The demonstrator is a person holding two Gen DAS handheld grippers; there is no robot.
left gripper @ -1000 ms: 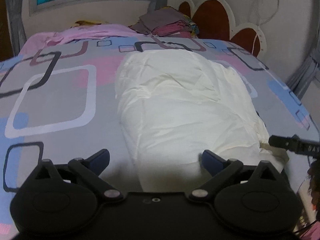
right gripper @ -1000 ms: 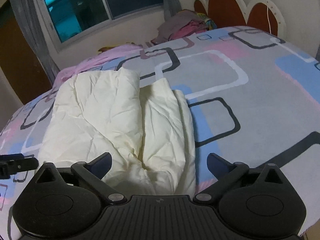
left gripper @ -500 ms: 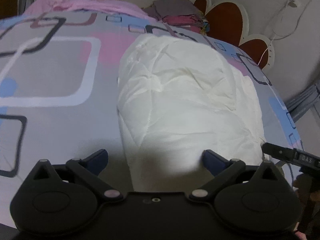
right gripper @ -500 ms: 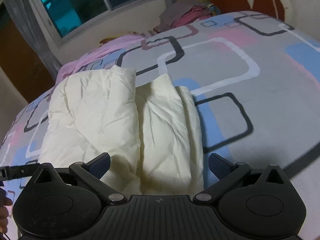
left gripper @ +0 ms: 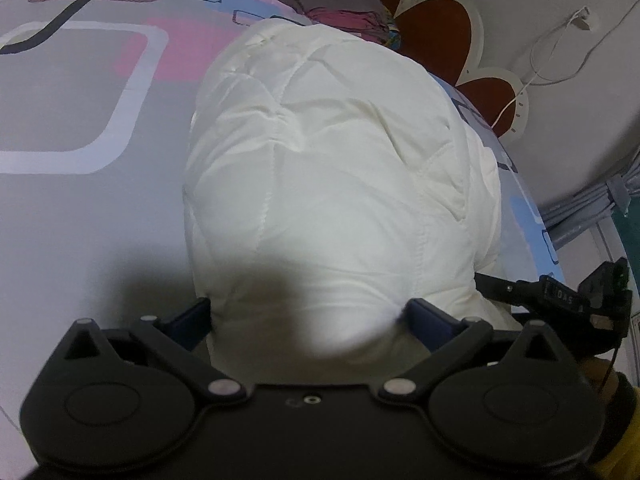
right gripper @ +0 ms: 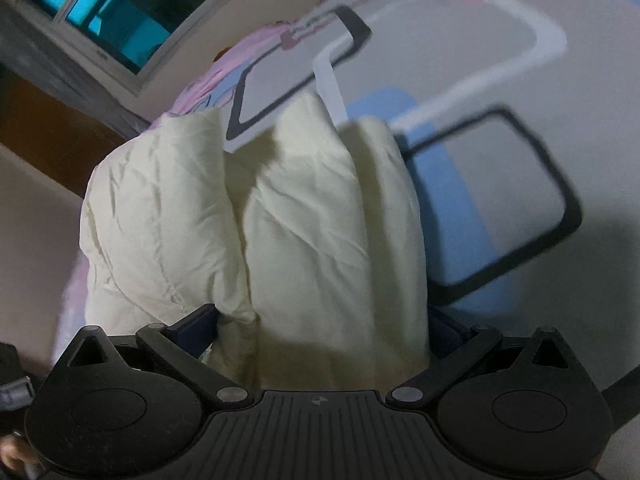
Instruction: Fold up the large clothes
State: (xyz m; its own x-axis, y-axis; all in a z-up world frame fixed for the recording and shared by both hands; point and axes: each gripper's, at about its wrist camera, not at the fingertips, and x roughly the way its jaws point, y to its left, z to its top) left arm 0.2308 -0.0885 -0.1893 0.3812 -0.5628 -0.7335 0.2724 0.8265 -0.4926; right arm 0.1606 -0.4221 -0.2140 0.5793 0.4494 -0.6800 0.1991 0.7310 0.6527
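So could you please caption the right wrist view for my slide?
Right gripper, fingers open, straddling the near edge of a folded cream quilt on a patterned bed.

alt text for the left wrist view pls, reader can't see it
The open left gripper straddles the near end of a folded, puffy white quilted garment lying on a bed sheet patterned with rounded rectangles. The right gripper reaches the garment's right edge; a pile of folded clothes sits beyond.

The puffy jacket point(right gripper: 320, 220) is covering the right gripper's far finger — the bed sheet point(right gripper: 500, 140) is looking blurry, and the window point(right gripper: 120, 20) is getting cut off.
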